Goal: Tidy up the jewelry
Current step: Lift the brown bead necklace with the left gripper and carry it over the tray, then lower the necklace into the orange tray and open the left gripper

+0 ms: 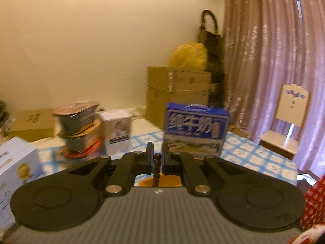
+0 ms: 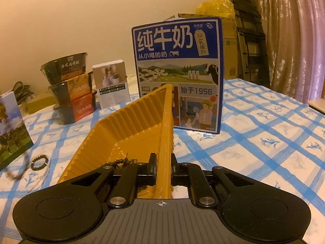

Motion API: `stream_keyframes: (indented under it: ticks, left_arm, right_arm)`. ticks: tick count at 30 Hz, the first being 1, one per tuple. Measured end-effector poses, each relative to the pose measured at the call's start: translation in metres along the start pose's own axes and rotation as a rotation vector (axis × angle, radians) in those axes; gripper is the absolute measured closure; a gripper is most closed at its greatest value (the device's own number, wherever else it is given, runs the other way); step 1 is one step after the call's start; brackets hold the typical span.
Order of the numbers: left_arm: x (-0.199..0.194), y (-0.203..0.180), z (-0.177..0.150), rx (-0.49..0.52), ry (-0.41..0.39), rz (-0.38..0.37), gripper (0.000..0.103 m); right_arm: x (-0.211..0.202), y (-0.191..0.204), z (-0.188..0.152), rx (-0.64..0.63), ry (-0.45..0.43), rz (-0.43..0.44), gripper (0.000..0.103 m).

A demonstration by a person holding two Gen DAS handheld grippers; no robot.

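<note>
Beads on a dark string [image 1: 156, 168] hung pinched in the left gripper [image 1: 157, 156], above the yellow tray [image 2: 126, 126]. The right gripper [image 2: 164, 168] squeezed the tray's rim. 1 more bracelet [image 2: 39, 162] lay on the checked tablecloth [image 2: 264, 132].

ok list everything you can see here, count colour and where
bead string: one, dark brown, between left gripper's fingers
tray: one, yellow, rim clamped by right gripper
beads in tray: one strand, dark
bracelets: a few, dark and pale, on cloth left of tray
milk box: one, blue, upright behind tray
food bowls: three stacked, black, far left
white box: one, beside bowls
tablecloth: white, blue checks
cardboard boxes: brown, by wall
chair: one, pale, by curtain
left gripper: black
right gripper: black
</note>
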State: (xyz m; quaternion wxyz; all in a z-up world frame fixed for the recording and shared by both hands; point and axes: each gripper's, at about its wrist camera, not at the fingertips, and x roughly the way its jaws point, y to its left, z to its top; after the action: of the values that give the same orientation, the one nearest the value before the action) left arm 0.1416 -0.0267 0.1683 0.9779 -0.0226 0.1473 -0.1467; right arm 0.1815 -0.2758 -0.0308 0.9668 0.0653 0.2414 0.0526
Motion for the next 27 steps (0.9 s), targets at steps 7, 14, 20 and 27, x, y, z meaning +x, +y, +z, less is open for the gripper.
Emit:
stream_keyframes:
  ticks: [7,14,20,27]
  left_arm:
    - [0.050,-0.022,0.005,-0.048,0.011,-0.079,0.097]
    - [0.103,-0.036,-0.030,-0.114,0.134,-0.140,0.097]
    - [0.146,-0.037,-0.079,-0.186,0.295,-0.179,0.097]
    - [0.170,-0.038,-0.117,-0.209,0.405,-0.182,0.095]
  right_arm:
    - [0.000,0.001,0.002,-0.001,-0.003,0.009,0.091]
    - [0.000,0.000,0.001,0.002,-0.003,0.011,0.091]
    - [0.000,-0.001,0.001,0.008,0.001,0.008,0.091]
    - [0.000,-0.001,0.000,0.005,0.002,0.005,0.091]
